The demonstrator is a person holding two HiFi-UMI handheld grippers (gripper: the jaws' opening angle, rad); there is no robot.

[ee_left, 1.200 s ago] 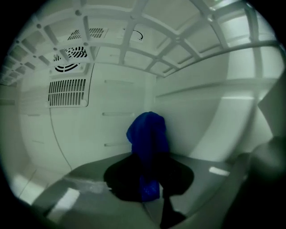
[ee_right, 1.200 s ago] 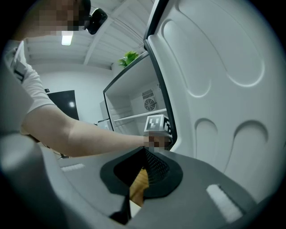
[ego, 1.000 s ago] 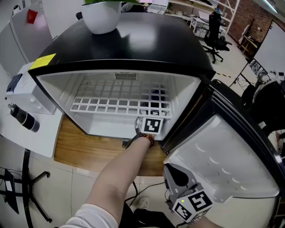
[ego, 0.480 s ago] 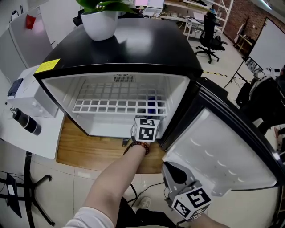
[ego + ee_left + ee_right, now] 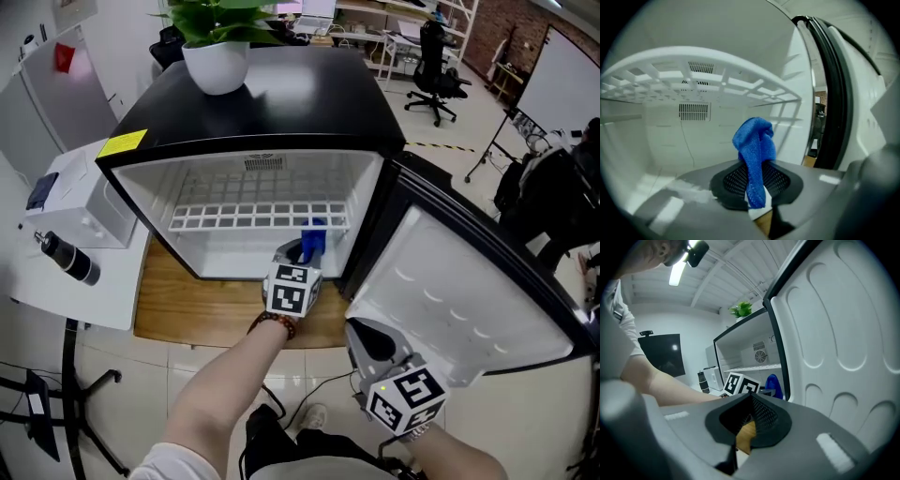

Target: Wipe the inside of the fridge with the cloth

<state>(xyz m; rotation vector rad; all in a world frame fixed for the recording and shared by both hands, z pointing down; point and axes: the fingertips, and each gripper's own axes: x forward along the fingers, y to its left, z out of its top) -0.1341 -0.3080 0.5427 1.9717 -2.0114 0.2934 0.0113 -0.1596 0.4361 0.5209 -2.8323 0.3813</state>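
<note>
Backs out with the left gripper (image 5: 302, 255) from under the shelf (image 5: 246, 217) to the fridge's (image 5: 246, 157) front right corner, pinching the cloth (image 5: 313, 236). Holds the right gripper (image 5: 373, 354) pressed together, empty, by the door (image 5: 459, 309). Calls for a firm pinch and flat, overlapping strokes over smooth white plastic. Looks like soft blue microfibre, bunched upright; may snag on the slatted grid.

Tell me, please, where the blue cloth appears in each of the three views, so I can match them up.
Head view: the cloth is at centre, in the open front of the fridge, just beyond the left gripper.
Left gripper view: cloth at centre, standing up from between the jaws that pinch it.
Right gripper view: cloth low at centre, small, right of the left gripper's cube.
Shared landmark: the white shelf inside the fridge.
</note>
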